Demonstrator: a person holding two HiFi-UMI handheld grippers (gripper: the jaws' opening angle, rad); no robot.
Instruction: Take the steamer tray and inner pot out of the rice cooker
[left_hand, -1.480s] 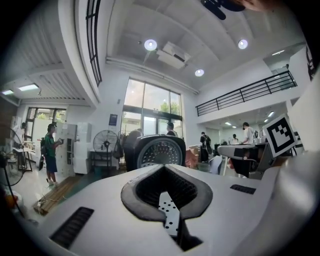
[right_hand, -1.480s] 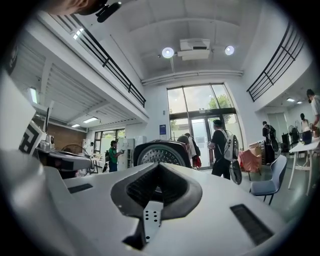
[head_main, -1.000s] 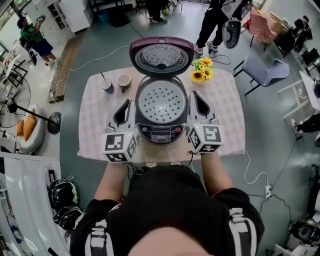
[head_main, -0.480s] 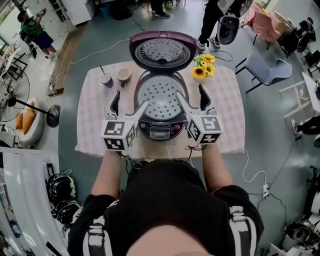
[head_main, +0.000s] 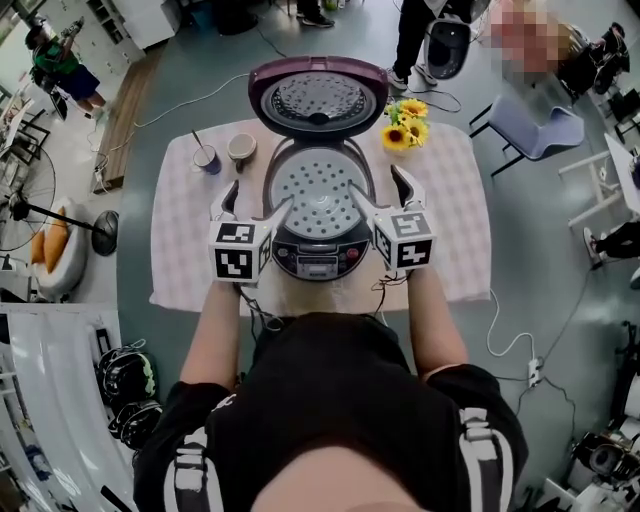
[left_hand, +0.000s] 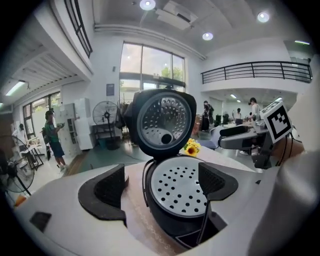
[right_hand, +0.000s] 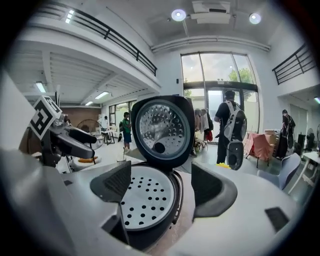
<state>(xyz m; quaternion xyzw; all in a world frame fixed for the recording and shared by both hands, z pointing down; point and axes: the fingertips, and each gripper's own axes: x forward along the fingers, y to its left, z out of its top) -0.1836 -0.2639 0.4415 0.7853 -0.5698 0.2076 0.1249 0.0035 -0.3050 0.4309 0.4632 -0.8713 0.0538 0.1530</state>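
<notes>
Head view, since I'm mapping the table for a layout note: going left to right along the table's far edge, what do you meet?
dark cup with a stick in it → pale cup → rice cooker's open lid → sunflowers

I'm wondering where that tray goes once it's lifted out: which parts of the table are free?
Bare tablecloth lies left of the left gripper, in front of the two cups, and right of the right gripper, in front of the sunflowers. The middle is crowded by the rice cooker and both grippers.
</notes>
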